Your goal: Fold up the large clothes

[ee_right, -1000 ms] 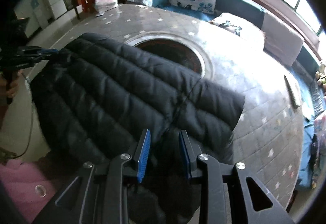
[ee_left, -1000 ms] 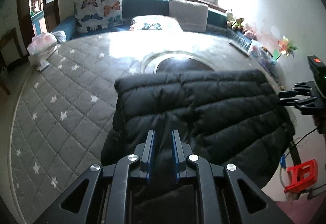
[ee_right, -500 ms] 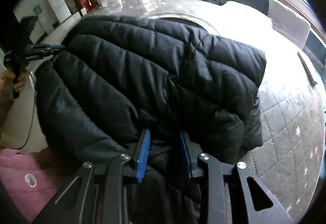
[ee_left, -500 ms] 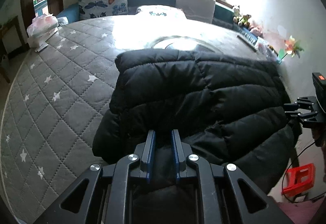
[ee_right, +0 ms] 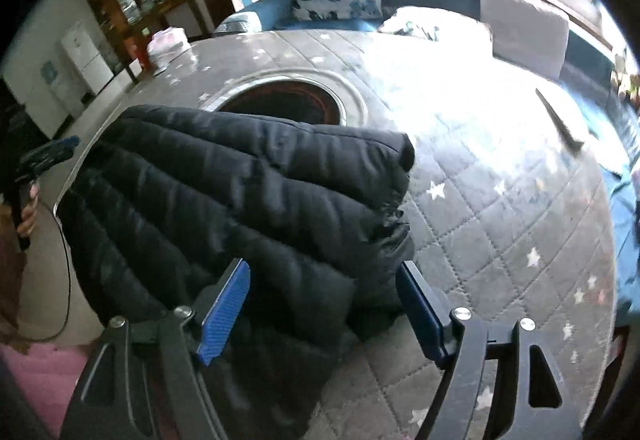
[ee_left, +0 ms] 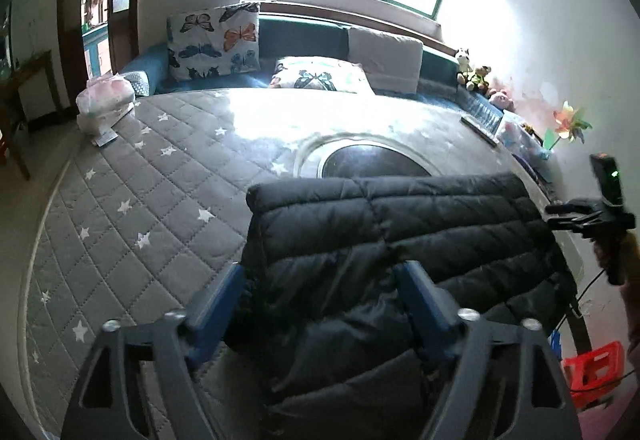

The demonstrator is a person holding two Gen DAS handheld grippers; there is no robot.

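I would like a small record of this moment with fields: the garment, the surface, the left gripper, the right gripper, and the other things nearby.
garment: black puffer jacket, folded over itself, lying at the near edge of the table
surface: round table under a grey quilted cover with white stars, a dark round opening in its middle
left gripper: fingers opening, spread over the jacket, not pressing on it
right gripper: fingers opening, jacket fold between them, pads apart from it
nearby: butterfly cushion, red stool
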